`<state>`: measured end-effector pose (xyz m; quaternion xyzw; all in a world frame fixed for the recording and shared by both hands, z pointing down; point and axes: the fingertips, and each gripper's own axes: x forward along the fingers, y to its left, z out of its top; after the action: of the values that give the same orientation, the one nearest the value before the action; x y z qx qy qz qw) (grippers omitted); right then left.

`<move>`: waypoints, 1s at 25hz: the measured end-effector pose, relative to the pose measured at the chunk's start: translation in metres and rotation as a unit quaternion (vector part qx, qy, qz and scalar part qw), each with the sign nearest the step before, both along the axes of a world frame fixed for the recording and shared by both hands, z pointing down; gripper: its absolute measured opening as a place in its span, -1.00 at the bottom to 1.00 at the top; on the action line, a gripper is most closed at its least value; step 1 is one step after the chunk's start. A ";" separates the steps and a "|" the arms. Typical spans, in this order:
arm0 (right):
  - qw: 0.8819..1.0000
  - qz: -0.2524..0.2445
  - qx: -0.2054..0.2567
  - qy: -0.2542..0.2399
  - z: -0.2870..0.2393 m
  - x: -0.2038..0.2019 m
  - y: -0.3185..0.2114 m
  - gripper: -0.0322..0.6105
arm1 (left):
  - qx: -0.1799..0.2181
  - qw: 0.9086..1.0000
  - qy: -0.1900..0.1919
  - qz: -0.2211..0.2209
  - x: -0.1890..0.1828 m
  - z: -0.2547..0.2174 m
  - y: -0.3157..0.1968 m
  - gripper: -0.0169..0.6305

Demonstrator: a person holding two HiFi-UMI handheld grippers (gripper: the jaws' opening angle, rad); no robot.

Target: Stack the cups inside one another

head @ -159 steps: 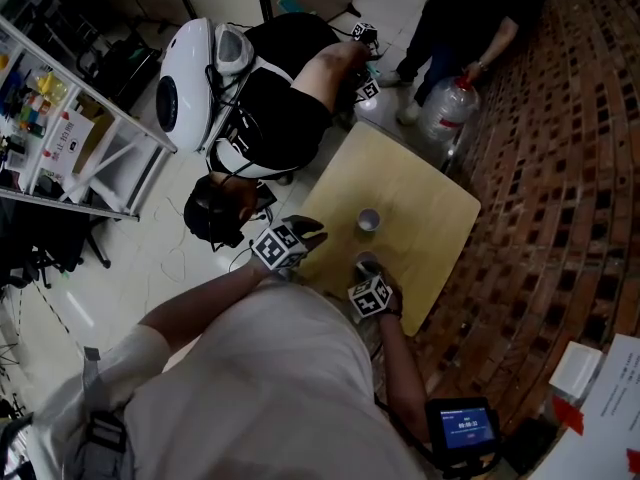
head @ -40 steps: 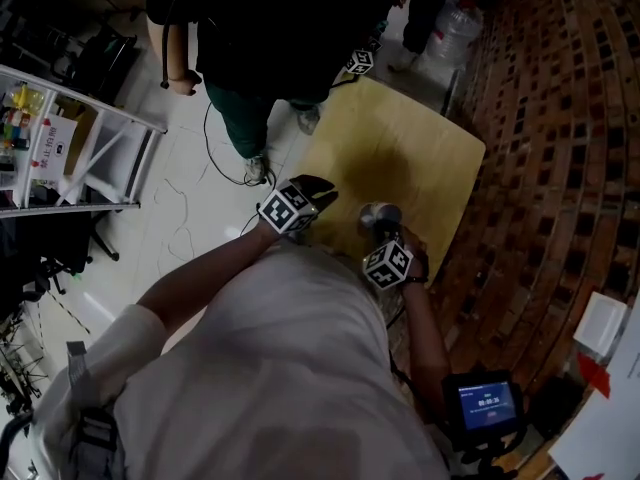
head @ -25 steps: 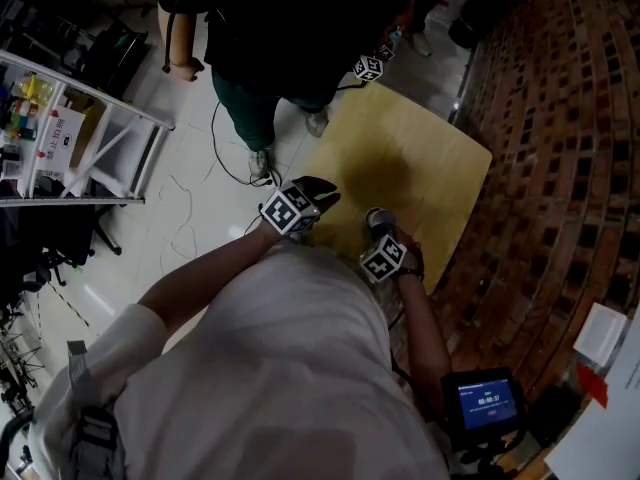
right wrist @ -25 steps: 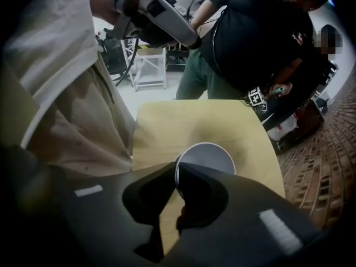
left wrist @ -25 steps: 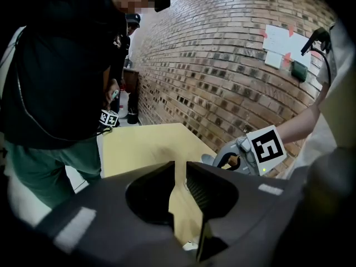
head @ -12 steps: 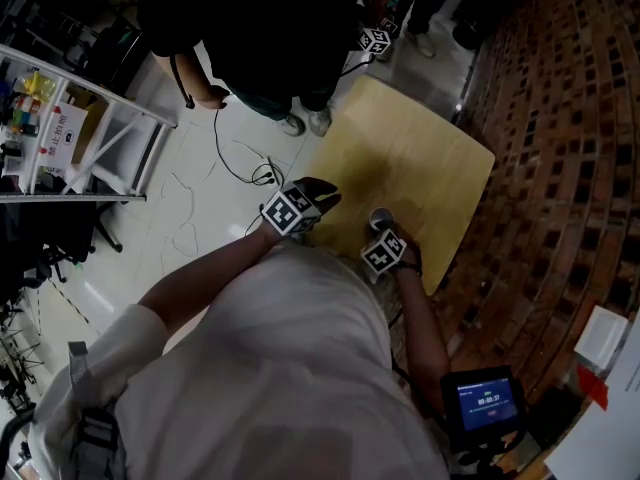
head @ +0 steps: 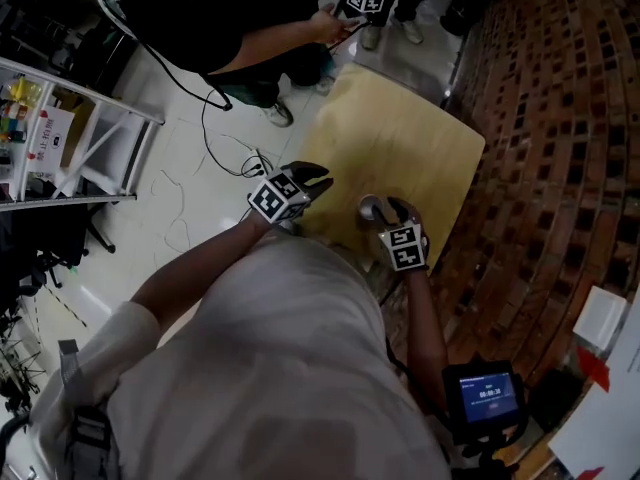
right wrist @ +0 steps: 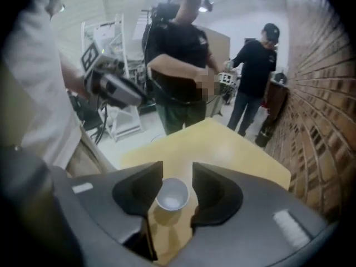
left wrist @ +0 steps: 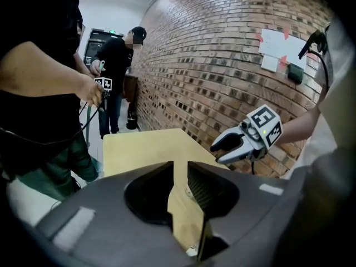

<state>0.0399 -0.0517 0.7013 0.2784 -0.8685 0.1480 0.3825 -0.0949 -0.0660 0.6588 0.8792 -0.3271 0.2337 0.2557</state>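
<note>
Right gripper view: fingers [right wrist: 214, 193] of the right gripper [right wrist: 177, 174] have just opened wide, cup [right wrist: 172, 194] loose between them.

Bench [head: 400, 138] pale yellow wood; cup [right wrist: 172, 193] white, greyish inside. Left tool [head: 318, 181] and right tool [head: 388, 208] dark grey, each with a cube of black-and-white square markers. Wall [head: 560, 118] red-brown brick with pale mortar; floor [head: 200, 168] off-white; shirt [head: 270, 368] white.

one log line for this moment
left gripper open, empty | right gripper jaws just opened, cup between, not gripped | cup upright on table
</note>
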 end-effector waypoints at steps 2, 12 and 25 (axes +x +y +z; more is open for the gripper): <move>0.996 0.062 0.037 -0.049 -0.038 0.016 -0.023 -0.37 | 0.021 1.000 0.001 -0.011 -0.008 -0.013 -0.011 -0.66; 0.959 0.229 0.139 -0.089 -0.096 0.118 -0.058 -0.37 | 0.035 0.997 0.001 -0.072 -0.036 -0.021 -0.039 -0.71; 0.955 0.243 0.138 -0.100 -0.095 0.126 -0.042 -0.37 | 0.014 0.997 0.020 -0.077 -0.026 -0.016 -0.033 -0.69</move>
<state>0.1659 -0.0936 0.6063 0.5146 -0.8207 0.1420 0.2037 -0.1207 -0.0988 0.6426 0.8596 -0.3916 0.1908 0.2670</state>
